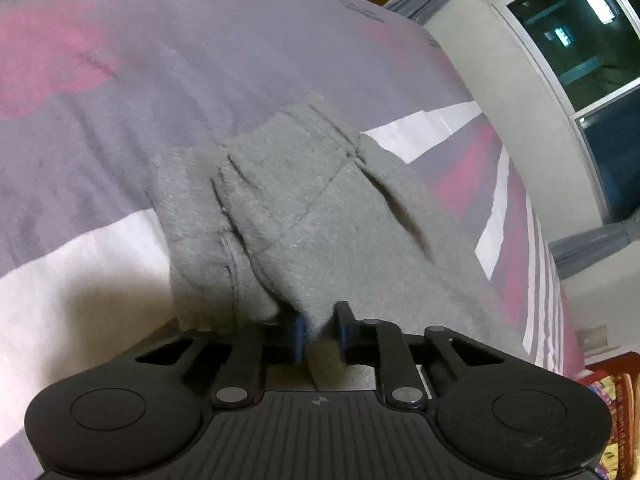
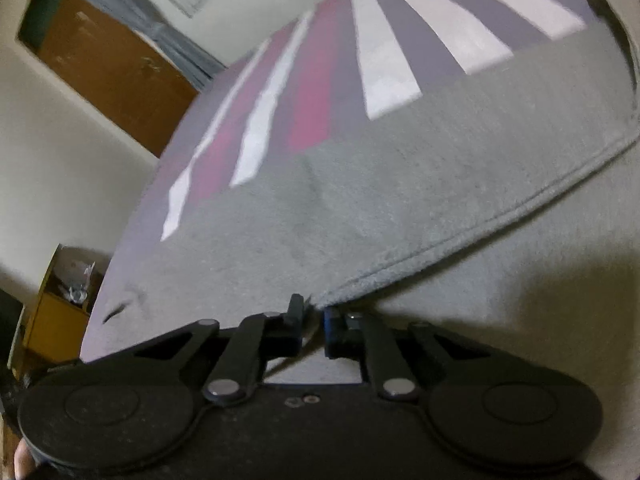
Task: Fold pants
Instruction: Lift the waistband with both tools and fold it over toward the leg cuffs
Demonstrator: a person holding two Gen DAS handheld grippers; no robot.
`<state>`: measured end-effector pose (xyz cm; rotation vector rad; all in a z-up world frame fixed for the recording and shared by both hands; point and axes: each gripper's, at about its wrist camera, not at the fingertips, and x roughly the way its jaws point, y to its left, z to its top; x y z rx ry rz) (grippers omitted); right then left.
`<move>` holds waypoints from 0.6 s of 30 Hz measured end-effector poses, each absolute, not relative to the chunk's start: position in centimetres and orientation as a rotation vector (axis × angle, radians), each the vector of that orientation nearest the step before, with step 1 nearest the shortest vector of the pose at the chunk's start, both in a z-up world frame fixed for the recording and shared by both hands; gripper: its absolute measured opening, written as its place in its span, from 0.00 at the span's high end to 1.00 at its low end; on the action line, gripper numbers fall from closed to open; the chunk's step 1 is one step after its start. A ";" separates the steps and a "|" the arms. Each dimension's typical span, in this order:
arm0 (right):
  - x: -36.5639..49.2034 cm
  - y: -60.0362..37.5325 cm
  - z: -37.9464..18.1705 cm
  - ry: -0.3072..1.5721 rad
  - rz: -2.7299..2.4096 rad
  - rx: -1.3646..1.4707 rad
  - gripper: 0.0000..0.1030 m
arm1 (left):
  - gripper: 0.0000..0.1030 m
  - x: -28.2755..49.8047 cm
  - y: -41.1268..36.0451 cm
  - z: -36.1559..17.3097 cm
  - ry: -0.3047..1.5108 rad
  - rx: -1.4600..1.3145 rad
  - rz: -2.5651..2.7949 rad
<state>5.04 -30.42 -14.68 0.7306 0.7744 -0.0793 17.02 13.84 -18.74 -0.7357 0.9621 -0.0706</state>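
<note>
Grey fleece pants (image 1: 304,216) lie on a bed with a striped cover. In the left wrist view the waistband end with a pocket seam faces me, and my left gripper (image 1: 320,330) is shut on a bunched fold of the grey cloth at its near edge. In the right wrist view the pants (image 2: 400,184) spread wide, with a hemmed edge curving off to the right. My right gripper (image 2: 314,322) is shut on the corner of that hemmed edge, lifted slightly off the layer beneath.
The bed cover (image 1: 160,80) carries grey, pink and white stripes. A dark window (image 1: 580,32) and a pale wall stand right of the bed. A brown door (image 2: 116,68) and a yellow box (image 2: 60,312) show on the left in the right wrist view.
</note>
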 end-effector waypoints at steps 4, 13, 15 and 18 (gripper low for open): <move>3.8 -28.6 -12.3 0.732 0.003 0.666 0.94 | 0.89 15.5 15.0 -15.4 0.898 -0.676 -0.137; 0.1 -24.1 -12.2 0.785 0.072 0.524 0.94 | 0.89 14.6 19.4 -16.5 0.966 -0.568 -0.109; 0.3 -23.6 -14.2 0.839 0.042 0.506 0.94 | 0.89 14.6 19.4 -18.2 0.993 -0.577 -0.100; -0.3 -23.6 -14.8 0.849 0.034 0.496 0.93 | 0.89 14.2 19.4 -17.8 0.982 -0.578 -0.098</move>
